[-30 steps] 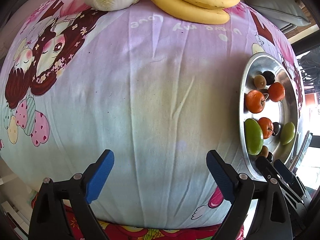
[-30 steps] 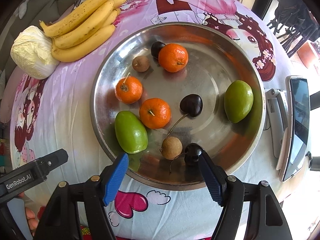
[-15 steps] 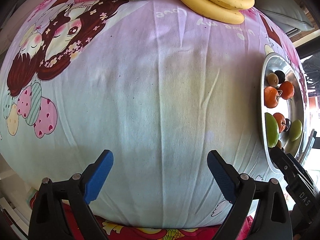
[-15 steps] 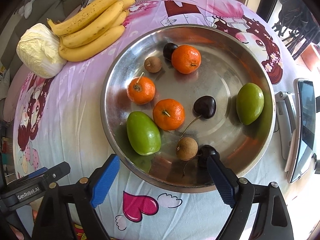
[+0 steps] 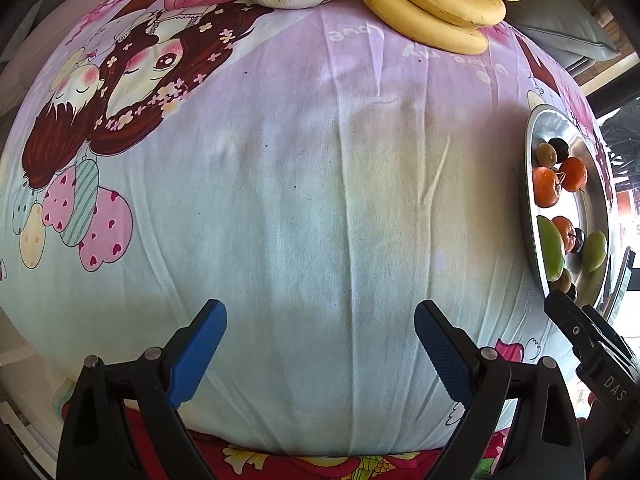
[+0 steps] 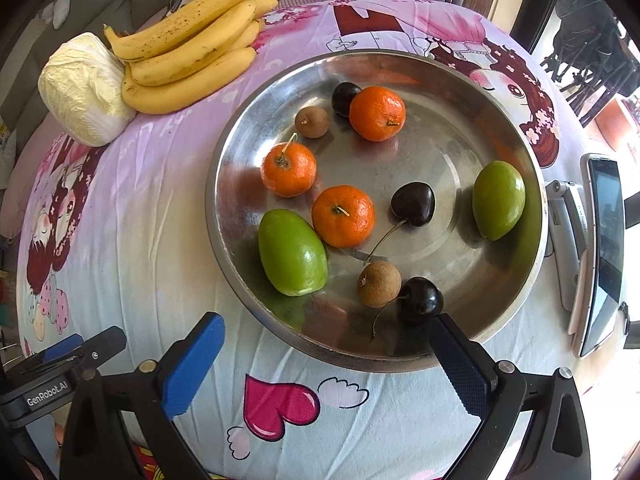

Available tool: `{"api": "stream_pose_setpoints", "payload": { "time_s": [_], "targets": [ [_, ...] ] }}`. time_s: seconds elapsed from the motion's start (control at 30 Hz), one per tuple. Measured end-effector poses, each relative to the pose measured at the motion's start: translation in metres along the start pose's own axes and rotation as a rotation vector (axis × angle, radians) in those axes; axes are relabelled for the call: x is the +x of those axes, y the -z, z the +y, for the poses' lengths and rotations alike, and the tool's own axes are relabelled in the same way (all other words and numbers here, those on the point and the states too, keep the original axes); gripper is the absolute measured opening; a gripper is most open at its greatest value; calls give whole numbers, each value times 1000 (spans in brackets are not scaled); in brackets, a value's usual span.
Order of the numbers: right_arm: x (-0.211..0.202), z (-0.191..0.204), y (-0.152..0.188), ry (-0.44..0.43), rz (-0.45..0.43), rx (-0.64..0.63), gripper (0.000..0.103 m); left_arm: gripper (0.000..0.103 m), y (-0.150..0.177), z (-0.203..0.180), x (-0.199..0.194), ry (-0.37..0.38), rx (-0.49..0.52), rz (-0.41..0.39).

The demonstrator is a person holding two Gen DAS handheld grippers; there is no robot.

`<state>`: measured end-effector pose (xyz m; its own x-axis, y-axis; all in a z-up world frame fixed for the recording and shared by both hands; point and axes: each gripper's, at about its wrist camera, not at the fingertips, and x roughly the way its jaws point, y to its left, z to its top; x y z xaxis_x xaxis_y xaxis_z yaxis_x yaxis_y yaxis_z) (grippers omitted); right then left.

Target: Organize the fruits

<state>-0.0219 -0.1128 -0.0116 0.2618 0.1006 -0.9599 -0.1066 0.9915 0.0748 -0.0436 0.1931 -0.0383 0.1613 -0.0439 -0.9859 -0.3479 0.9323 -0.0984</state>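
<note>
- Right claw (image 6: 324, 356) hangs over the near rim of the steel tray (image 6: 224, 216), its jaws having just spread wide, with nothing gripped between them.
- One blue pad (image 6: 460, 364) sits just beside a dark cherry (image 6: 421, 299), which lies against a brown longan (image 6: 378, 284) inside the tray.
- Left claw (image 5: 320, 354) hovers open and empty over bare tablecloth (image 5: 304, 200), well apart from the tray.
- Fruit fills the tray: three tangerines, the nearest (image 6: 343, 216) touching a green mango (image 6: 292, 258); a second mango (image 6: 498, 199) lies by the far-right wall.
- Another cherry (image 6: 413, 203) rests mid-tray, its stem trailing toward the longan.
- Bananas (image 6: 188, 56) and a cabbage (image 6: 82, 88) sit together on the cloth beyond the tray.
- A phone on a stand (image 6: 600, 248) stands just beside the tray's right edge.
</note>
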Motion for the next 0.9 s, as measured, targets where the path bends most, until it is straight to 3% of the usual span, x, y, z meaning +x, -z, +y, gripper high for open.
{"api": "stream_pose_setpoints", "payload": {
  "time_s": [0.37, 0.5, 0.7, 0.9],
  "targets": [
    [-9, 13, 21, 27, -50, -45, 103, 95, 53, 16, -28, -66, 7, -59],
    [-13, 15, 29, 34, -70, -55, 103, 95, 63, 23, -31, -70, -1, -77],
    [-16, 18, 41, 42, -96, -69, 103, 95, 78, 34, -26, -137, 22, -115],
    [-14, 21, 52, 54, -111, -76, 103, 95, 94, 45, -26, -130, 12, -126]
  ]
}}
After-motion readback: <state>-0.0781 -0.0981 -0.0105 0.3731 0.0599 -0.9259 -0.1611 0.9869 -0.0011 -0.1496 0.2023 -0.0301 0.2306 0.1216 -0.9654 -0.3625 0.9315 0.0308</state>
